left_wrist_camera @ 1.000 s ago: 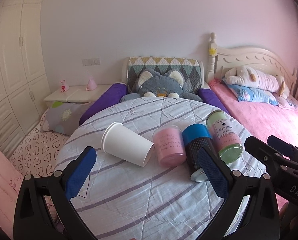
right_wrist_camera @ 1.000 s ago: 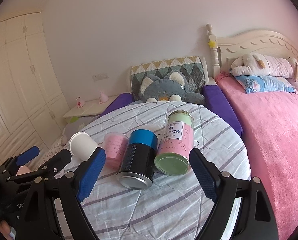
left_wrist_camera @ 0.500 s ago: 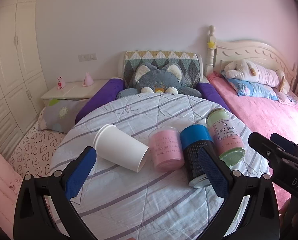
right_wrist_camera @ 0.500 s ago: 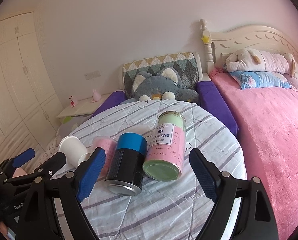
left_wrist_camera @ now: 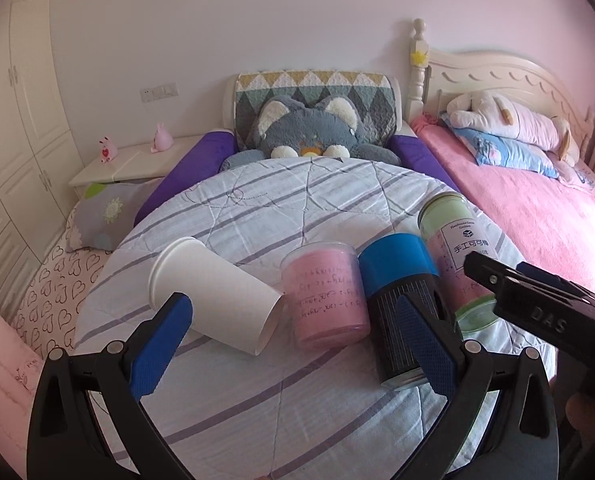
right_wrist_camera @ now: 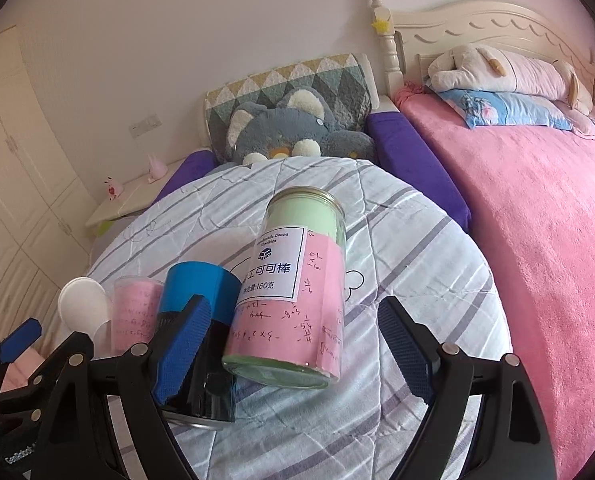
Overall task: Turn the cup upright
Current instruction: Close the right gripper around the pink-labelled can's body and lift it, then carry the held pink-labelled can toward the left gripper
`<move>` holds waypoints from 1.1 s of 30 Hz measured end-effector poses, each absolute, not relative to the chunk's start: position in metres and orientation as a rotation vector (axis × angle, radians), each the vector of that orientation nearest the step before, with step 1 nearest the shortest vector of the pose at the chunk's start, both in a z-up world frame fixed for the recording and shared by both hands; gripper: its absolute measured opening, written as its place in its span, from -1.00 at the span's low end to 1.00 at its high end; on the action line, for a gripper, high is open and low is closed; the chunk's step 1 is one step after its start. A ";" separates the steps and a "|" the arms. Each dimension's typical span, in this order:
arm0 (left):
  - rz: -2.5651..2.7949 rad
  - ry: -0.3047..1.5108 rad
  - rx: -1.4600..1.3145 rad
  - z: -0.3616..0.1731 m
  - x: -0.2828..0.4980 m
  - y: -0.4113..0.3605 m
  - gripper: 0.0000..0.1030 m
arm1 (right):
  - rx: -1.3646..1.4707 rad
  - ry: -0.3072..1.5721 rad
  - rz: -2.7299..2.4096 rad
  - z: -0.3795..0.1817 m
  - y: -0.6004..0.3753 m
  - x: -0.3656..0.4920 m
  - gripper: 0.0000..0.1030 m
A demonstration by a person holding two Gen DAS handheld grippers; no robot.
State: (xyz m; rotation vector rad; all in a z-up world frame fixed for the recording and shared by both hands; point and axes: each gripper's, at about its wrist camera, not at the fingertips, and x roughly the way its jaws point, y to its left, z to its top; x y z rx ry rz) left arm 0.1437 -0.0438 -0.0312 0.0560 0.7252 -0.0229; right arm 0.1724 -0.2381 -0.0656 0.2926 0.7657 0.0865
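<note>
Four containers lie on their sides in a row on a round table with a striped cloth [left_wrist_camera: 257,208]. From the left: a white paper cup [left_wrist_camera: 213,294], a clear cup with pink filling [left_wrist_camera: 323,294], a black can with a blue band [left_wrist_camera: 397,296], a tall green and pink jar [right_wrist_camera: 293,292]. My left gripper [left_wrist_camera: 293,346] is open and empty, just short of the white and pink cups. My right gripper [right_wrist_camera: 293,358] is open and empty, its fingers either side of the jar's near end. The white cup [right_wrist_camera: 83,306] shows small in the right wrist view.
A grey plush cat [left_wrist_camera: 309,132] sits behind the table against a quilted headboard. A pink bed [right_wrist_camera: 537,208] with a plush dog [right_wrist_camera: 505,70] lies to the right. A bedside table [left_wrist_camera: 129,160] and white wardrobe [left_wrist_camera: 9,128] stand to the left.
Both grippers have moved forward toward the containers. The right gripper's fingers now flank the jar's near end. The containers have not moved.
</note>
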 end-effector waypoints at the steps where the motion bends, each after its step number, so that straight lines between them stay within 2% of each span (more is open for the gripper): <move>1: -0.028 0.728 0.058 -0.033 0.144 -0.043 0.99 | 0.297 0.776 0.085 -0.068 -0.238 0.176 0.68; 12: -0.041 0.805 0.075 -0.053 0.157 -0.042 0.99 | 0.367 0.844 0.088 -0.098 -0.239 0.200 0.68; 13: -0.045 0.808 0.075 -0.053 0.156 -0.042 0.99 | 0.369 0.844 0.094 -0.098 -0.239 0.199 0.61; 14: -0.047 0.807 0.074 -0.053 0.155 -0.041 0.99 | 0.381 0.841 0.110 -0.098 -0.239 0.198 0.36; 33: -0.031 0.761 0.001 -0.030 0.107 0.007 0.99 | 0.409 0.770 0.096 -0.065 -0.241 0.150 0.37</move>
